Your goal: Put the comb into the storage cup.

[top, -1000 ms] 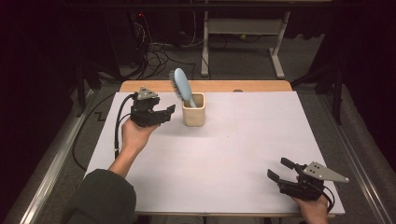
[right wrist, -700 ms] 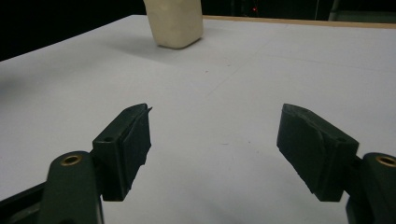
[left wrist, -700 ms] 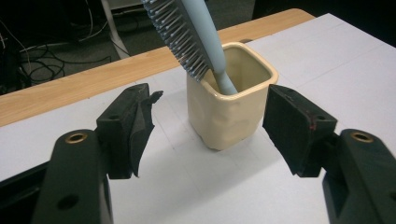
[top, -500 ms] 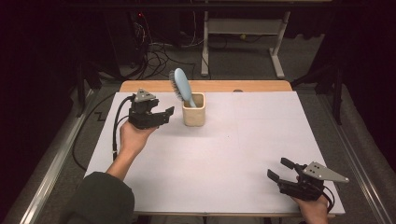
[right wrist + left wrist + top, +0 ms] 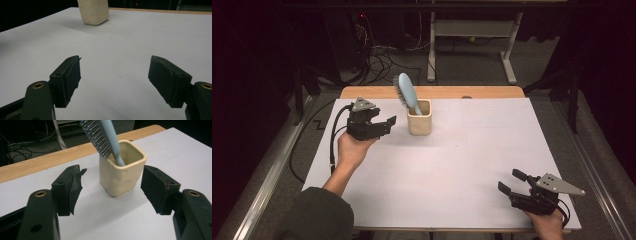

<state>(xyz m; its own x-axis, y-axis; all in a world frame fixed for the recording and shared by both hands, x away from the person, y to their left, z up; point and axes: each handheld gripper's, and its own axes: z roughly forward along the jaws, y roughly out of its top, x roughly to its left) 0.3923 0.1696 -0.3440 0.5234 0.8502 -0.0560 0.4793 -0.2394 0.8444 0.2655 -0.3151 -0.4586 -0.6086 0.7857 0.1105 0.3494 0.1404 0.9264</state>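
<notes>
White tabletop (image 5: 452,165): left gripper (image 5: 387,126) released beside cream ceramic cup (image 5: 419,118) holding pale-blue hairbrush (image 5: 407,92); right gripper (image 5: 508,182) released, lower right.

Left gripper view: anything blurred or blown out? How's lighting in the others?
Left gripper view: cup and brush sharp, soft shadow beneath the cup, no glare. Right gripper view: cup cropped at the top, slightly soft. High view: white table evenly lit, surroundings dark.
</notes>
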